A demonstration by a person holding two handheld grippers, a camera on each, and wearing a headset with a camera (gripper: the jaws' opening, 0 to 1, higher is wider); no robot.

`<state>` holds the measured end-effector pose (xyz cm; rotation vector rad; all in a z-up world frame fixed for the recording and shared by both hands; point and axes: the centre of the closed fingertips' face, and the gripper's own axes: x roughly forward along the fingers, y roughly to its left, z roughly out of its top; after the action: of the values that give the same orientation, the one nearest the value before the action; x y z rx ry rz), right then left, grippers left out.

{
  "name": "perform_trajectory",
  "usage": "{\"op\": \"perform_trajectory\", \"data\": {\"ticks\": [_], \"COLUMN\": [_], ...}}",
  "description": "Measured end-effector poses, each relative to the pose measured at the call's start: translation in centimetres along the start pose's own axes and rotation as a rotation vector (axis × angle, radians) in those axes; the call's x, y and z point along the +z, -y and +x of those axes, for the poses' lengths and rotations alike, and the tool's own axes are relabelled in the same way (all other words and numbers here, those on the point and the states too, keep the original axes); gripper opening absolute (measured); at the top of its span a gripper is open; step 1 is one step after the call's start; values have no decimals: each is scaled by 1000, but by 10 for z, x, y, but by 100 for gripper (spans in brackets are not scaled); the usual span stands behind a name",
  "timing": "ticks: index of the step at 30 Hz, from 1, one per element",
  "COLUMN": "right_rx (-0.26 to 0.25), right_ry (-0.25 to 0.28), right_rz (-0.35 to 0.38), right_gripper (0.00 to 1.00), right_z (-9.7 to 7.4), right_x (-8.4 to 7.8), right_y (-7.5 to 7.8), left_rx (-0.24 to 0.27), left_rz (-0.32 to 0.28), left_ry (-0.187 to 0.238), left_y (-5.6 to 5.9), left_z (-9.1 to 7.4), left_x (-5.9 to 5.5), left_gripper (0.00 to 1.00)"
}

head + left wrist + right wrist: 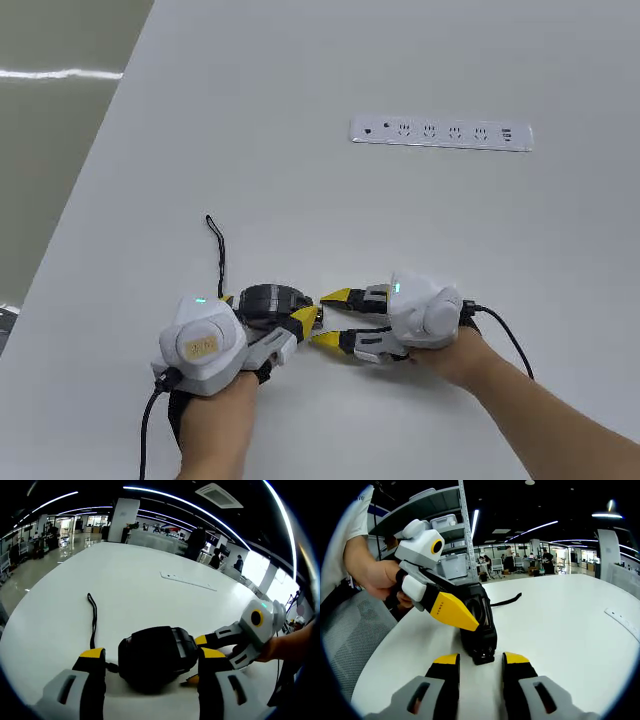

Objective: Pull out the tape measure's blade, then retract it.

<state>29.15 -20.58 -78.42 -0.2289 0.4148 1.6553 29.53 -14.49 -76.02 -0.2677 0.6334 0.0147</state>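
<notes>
The black tape measure [272, 298] lies on the white table [300, 120] with its black wrist strap [215, 250] trailing away from me. My left gripper [267, 309] is shut on the tape measure [155, 655], one yellow-tipped jaw on each side of the case. My right gripper [330, 318] stands open just right of it, pointing left. In the right gripper view its jaws flank the tape measure's [479, 615] lower front corner, close to it and apart from it. No blade is drawn out. The left gripper's yellow finger [452, 611] presses the case's side.
A white power strip [440, 132] lies flat on the far right part of the table. The table's left edge [90, 160] runs diagonally, with floor beyond it. A cable [505, 335] trails from the right gripper. People and shelving stand in the room behind.
</notes>
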Motion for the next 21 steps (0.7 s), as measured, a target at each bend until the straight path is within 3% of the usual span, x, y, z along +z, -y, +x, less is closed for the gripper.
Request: {"op": "perform_trajectory", "data": {"ticks": [21], "right_rx": [-21], "right_ry": [16], "right_rz": [21], "right_gripper": [39], "right_z": [-1], "right_x": [5], "right_y": [1], "left_rx": [-26], "left_rz": [41], "left_ry": [19], "left_y": [1], "left_z": [-1], "left_x": [5], "left_gripper": [80]}}
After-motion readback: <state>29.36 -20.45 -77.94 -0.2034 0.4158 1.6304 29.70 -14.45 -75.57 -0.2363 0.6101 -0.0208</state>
